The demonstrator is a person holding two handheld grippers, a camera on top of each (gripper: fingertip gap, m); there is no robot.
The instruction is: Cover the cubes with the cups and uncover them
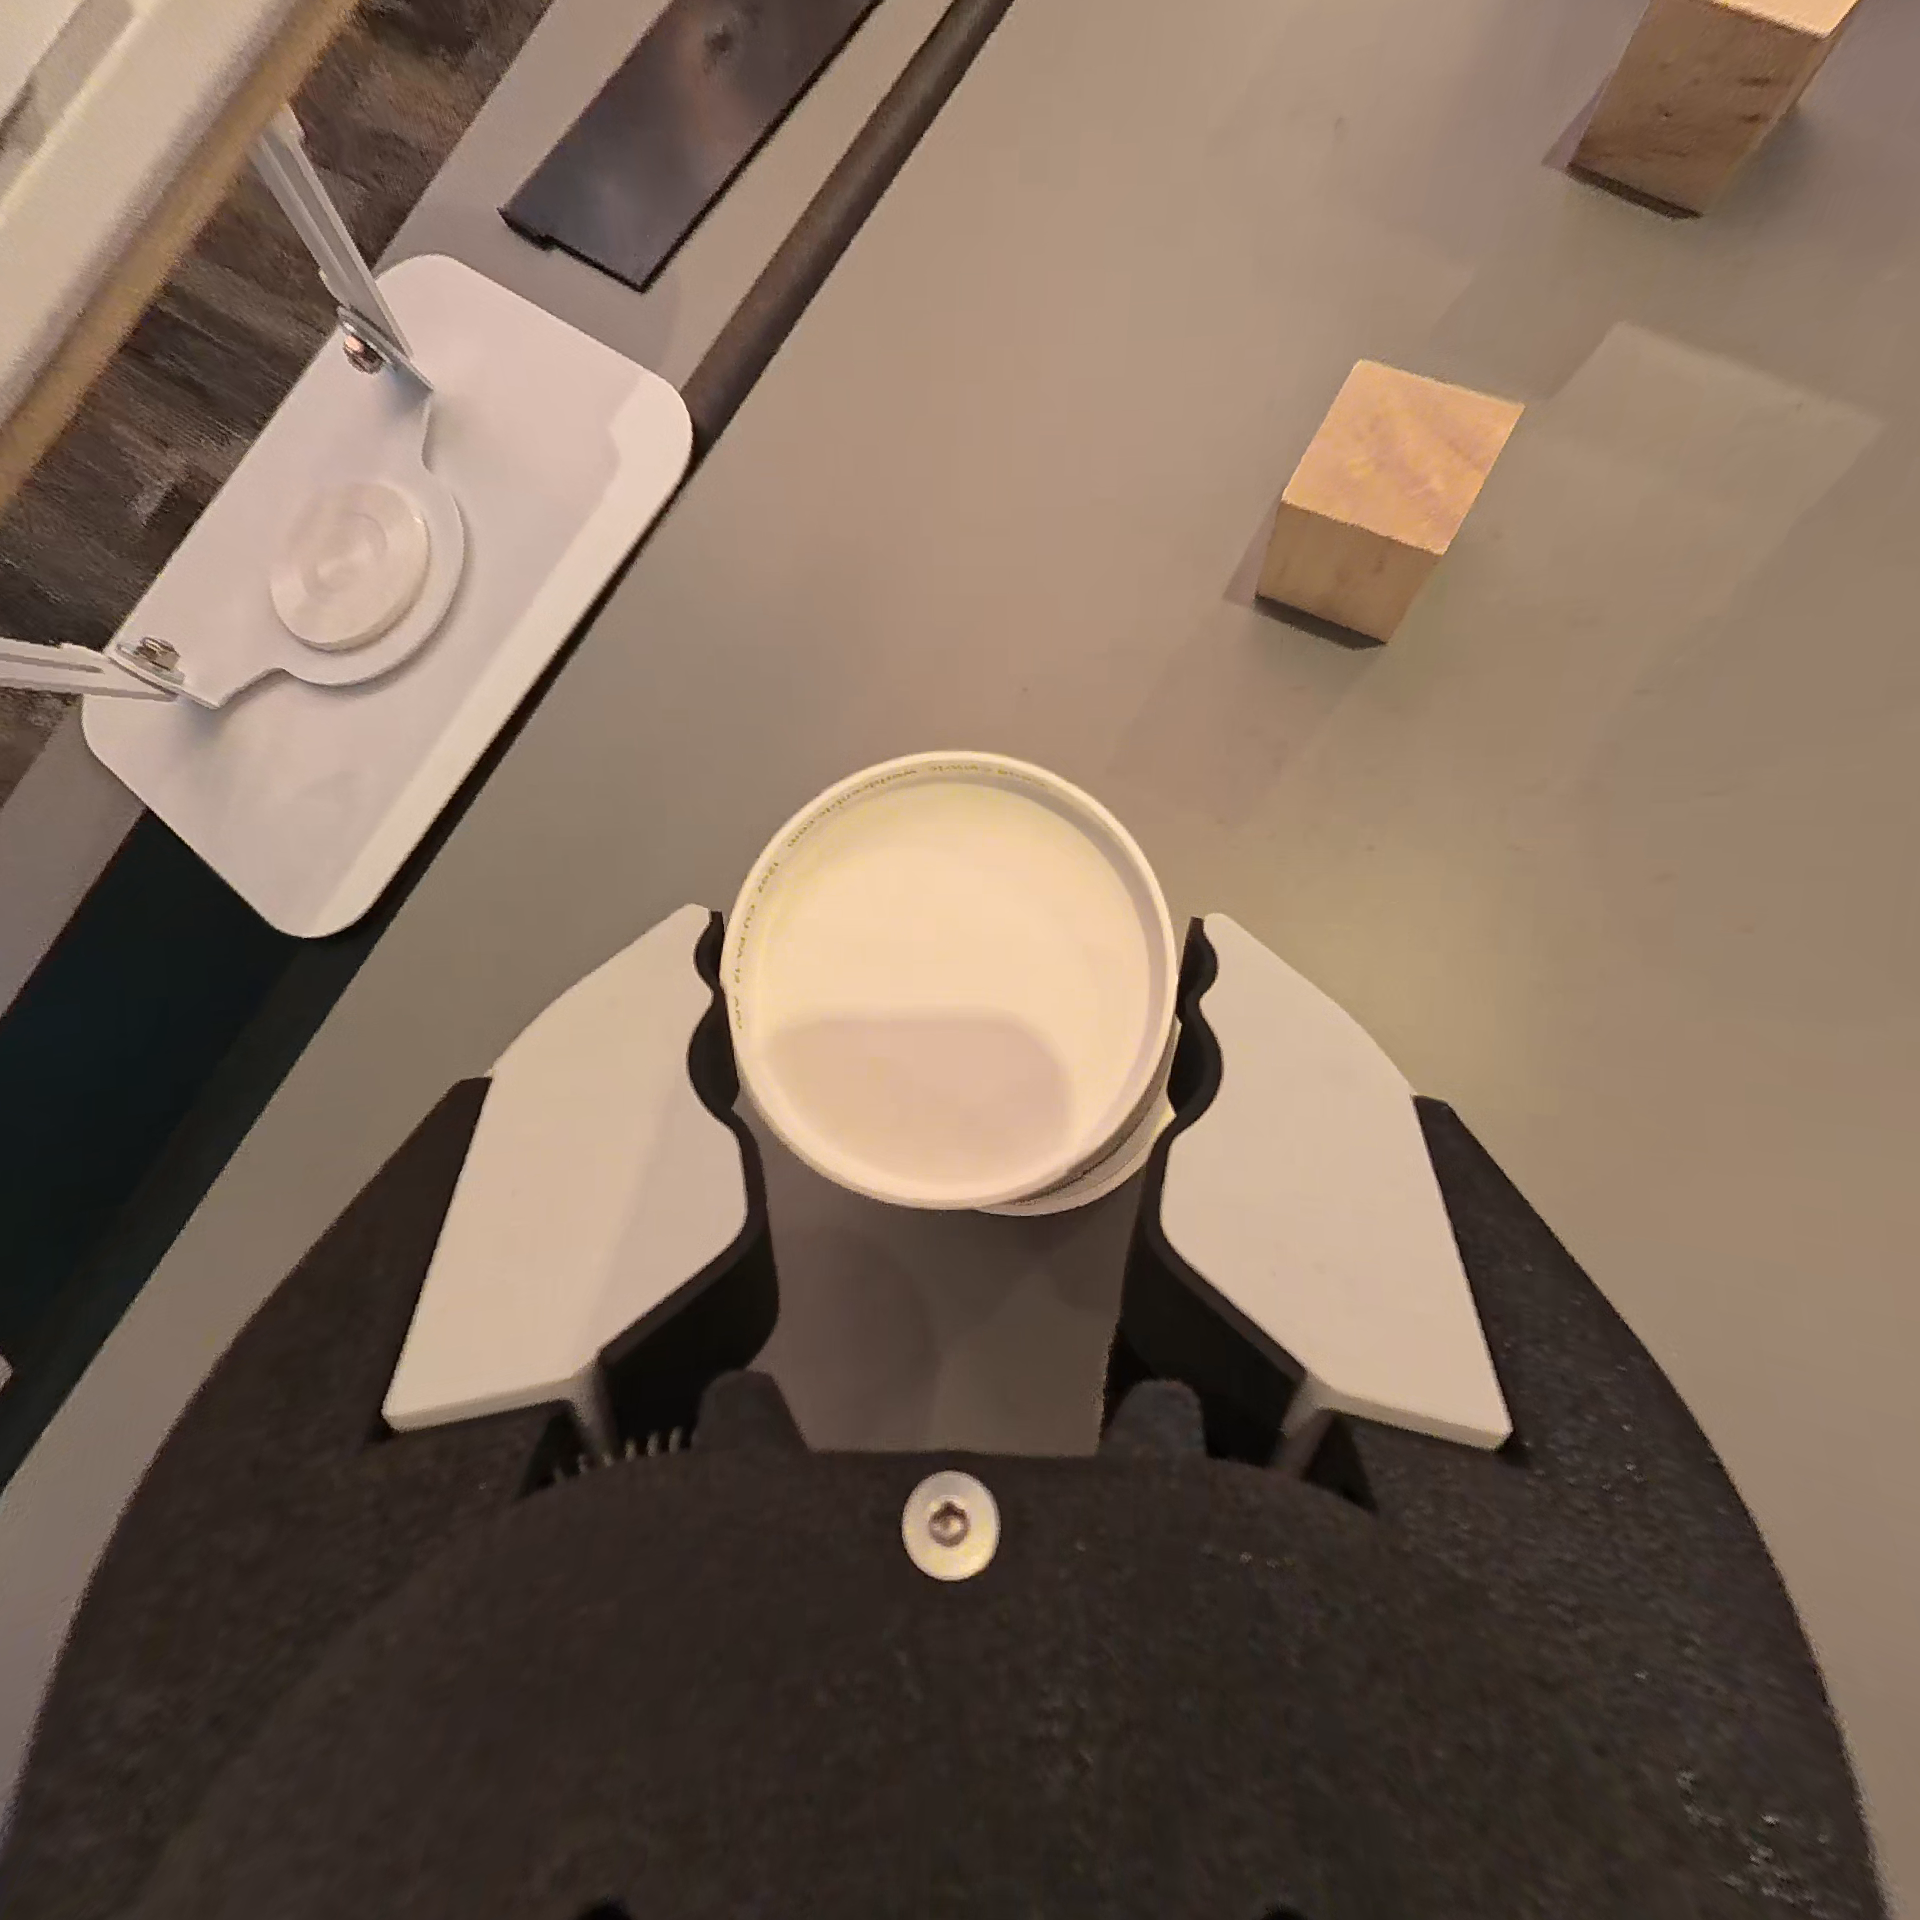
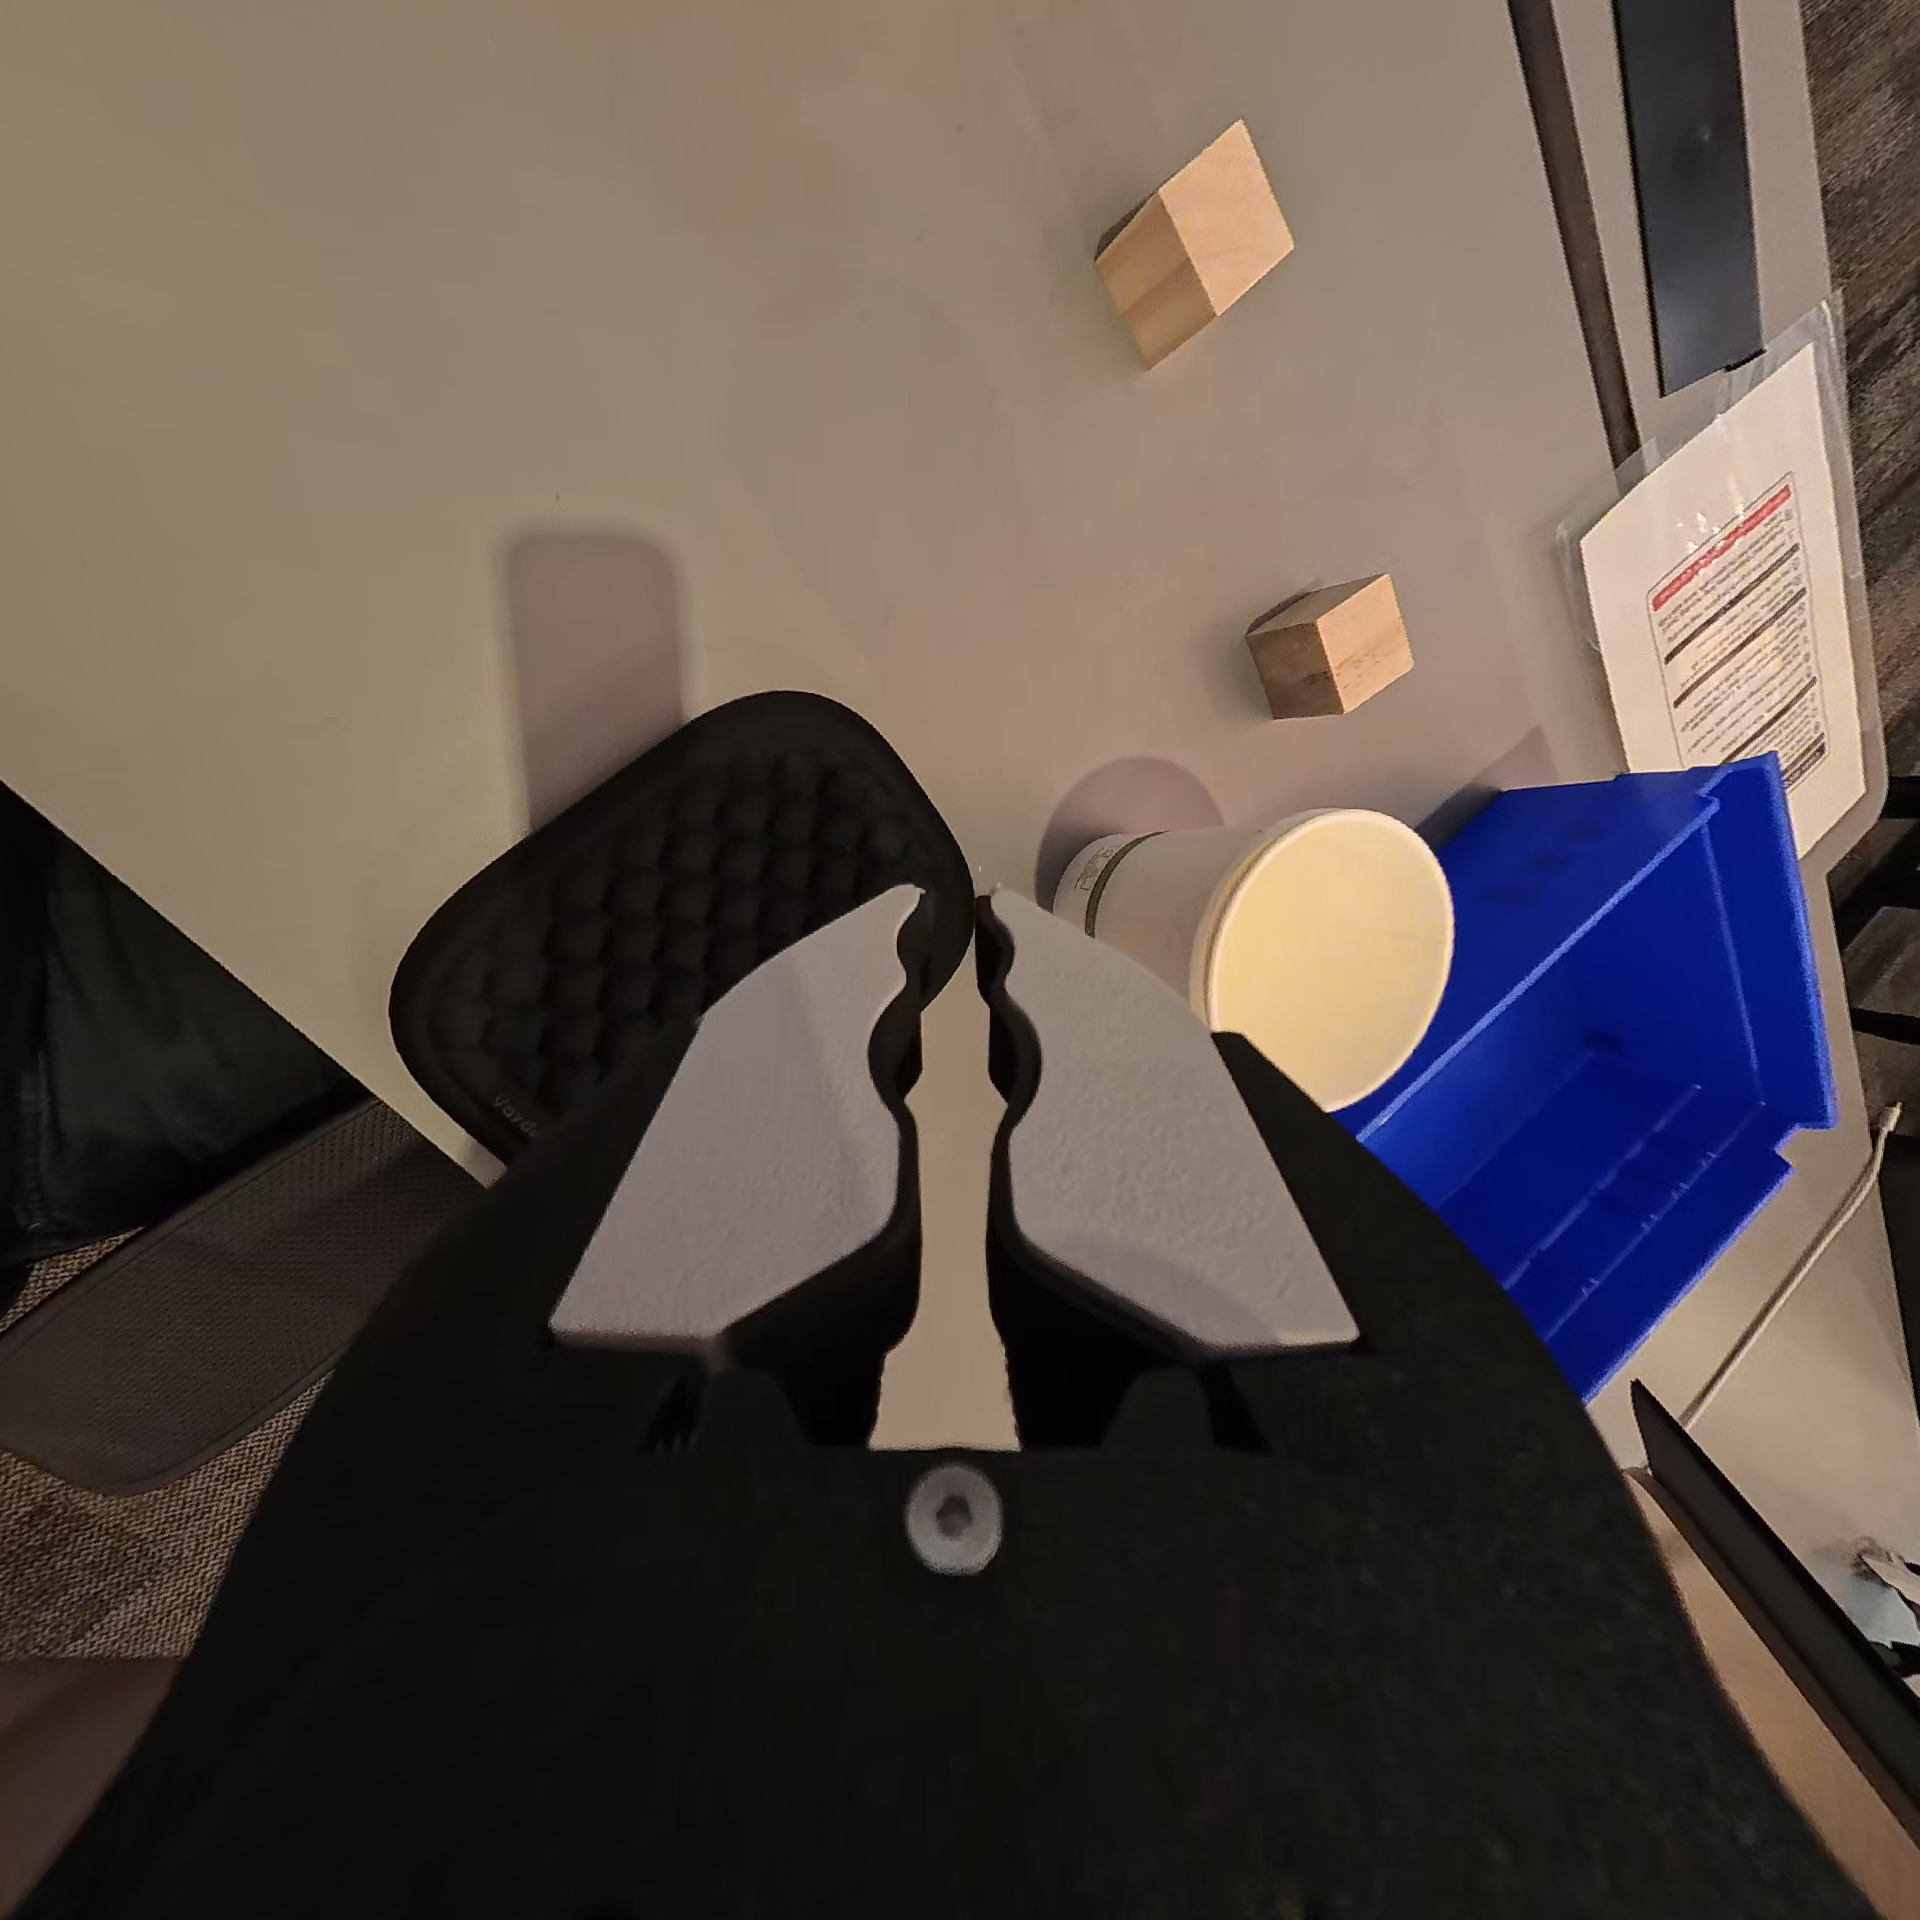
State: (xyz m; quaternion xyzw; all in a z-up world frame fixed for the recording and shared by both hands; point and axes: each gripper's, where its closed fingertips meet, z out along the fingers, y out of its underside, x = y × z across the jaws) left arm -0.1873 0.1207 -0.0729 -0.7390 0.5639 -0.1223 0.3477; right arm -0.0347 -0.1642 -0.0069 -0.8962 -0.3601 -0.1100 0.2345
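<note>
upside-down paper cup (image 1: pixel 951 997) sits gripped in the left claw (image 1: pixel 951 1013) over the table (image 1: pixel 1039 468) | two wooden cubes (image 1: pixel 1387 497) uncovered further in | right claw (image 2: pixel 975 904) nearly clenched, holding nothing, second cup (image 2: pixel 1262 951) by blue bin (image 2: pixel 1621 1039)

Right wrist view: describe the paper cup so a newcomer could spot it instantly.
Start at the blue plastic bin on the right side of the grey table. Up against its left wall, in this view, stands an upside-down white paper cup, its pale round base facing the camera, just right of the right tongs. The two wooden cubes beyond it are tan and square-edged; the cup alone is round and white.
</note>
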